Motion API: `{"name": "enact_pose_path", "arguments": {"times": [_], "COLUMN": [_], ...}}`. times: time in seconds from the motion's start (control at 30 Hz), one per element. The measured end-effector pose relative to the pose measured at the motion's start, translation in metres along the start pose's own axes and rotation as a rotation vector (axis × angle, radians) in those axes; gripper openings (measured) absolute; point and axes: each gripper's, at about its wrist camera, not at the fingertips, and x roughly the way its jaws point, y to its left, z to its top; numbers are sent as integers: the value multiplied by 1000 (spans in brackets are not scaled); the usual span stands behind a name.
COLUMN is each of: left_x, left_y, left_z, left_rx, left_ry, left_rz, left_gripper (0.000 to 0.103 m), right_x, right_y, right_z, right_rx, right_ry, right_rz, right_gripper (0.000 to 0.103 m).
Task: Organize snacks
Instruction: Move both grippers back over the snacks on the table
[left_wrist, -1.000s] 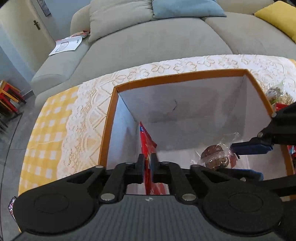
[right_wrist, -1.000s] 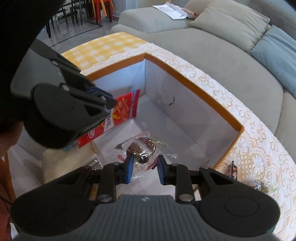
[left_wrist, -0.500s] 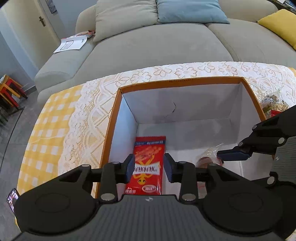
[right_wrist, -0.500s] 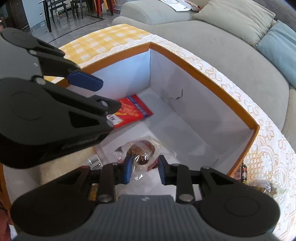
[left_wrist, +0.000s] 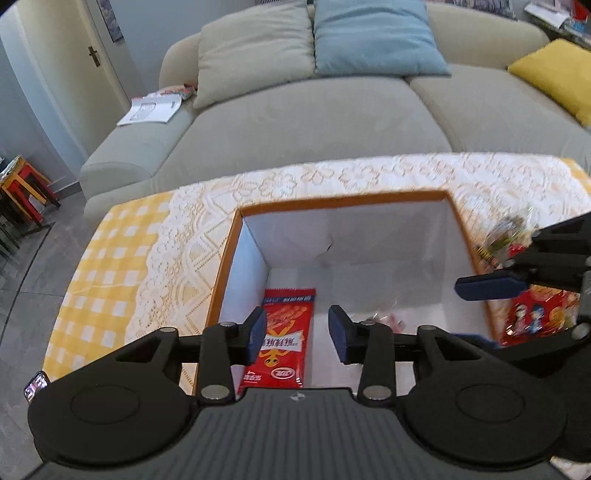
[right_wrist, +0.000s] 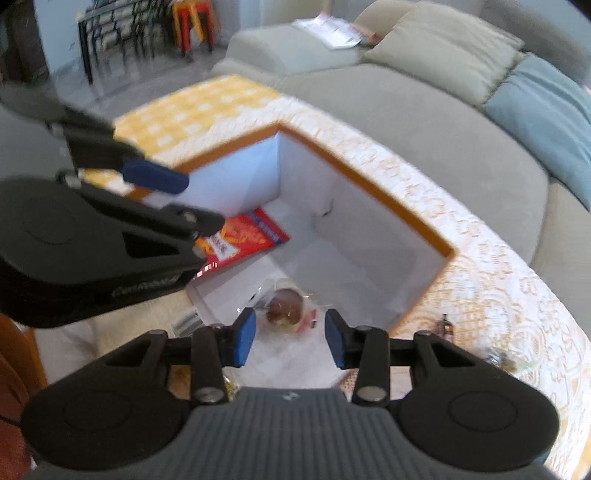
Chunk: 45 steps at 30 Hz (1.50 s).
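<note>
- A living room: a table (left_wrist: 110, 266) under a yellow checked cloth and a white lace runner stands before a grey sofa (left_wrist: 314, 122), with an open box (left_wrist: 343, 201), orange-rimmed and white inside, set on the lace.
- Nearest the left wrist camera, the left gripper (left_wrist: 297, 334) hangs above the box's near left part, its jaws opening and parted to a middling gap, with nothing pressed between the blue pads.
- A red snack packet (left_wrist: 284, 332) lies flat on the box floor against the left wall, below and between those pads, apart from them.
- Nearest the right wrist camera, the right gripper (right_wrist: 290, 341) hangs above the box's near side, its jaws also opening, the pads clear of everything.
- A clear-wrapped brown pastry (right_wrist: 286, 308) rests on the box floor just beyond and between the right gripper's pads, not touched by them.
- Right of the box, more snack packets (left_wrist: 535, 314) lie on the lace, partly hidden behind the right gripper.
- A small dark bottle (right_wrist: 445, 323) stands on the lace by the box's right corner.
- Farther off, beige, blue (left_wrist: 373, 37) and yellow cushions sit on the sofa, with a booklet (left_wrist: 151, 109) on its left end.
</note>
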Motion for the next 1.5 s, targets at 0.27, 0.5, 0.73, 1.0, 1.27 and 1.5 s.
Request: {"name": "enact_pose_path", "arguments": {"times": [0.27, 0.5, 0.73, 1.0, 1.27, 1.5], "left_x": [-53, -92, -100, -73, -47, -14], "left_y": [-32, -67, -116, -159, -177, -184], "left_z": [-4, -14, -33, -53, -61, -55], "left_rx": [-20, -23, 50, 107, 114, 85], "left_ry": [-131, -203, -170, -38, 28, 62], "left_rz": [33, 26, -68, -212, -290, -316], "left_gripper": [49, 49, 49, 50, 50, 52], "right_x": [-71, -121, -149, -134, -118, -105], "right_y": [-22, -29, -42, -79, -109, -125], "right_z": [-45, -96, -155, -219, -243, -240], "right_rx": [143, 205, 240, 355, 516, 582], "right_ry": [-212, -336, -360, -195, -152, -140], "right_rz": [-68, -171, -246, -299, -218, -212], "right_gripper": [40, 43, 60, 60, 60, 60]}}
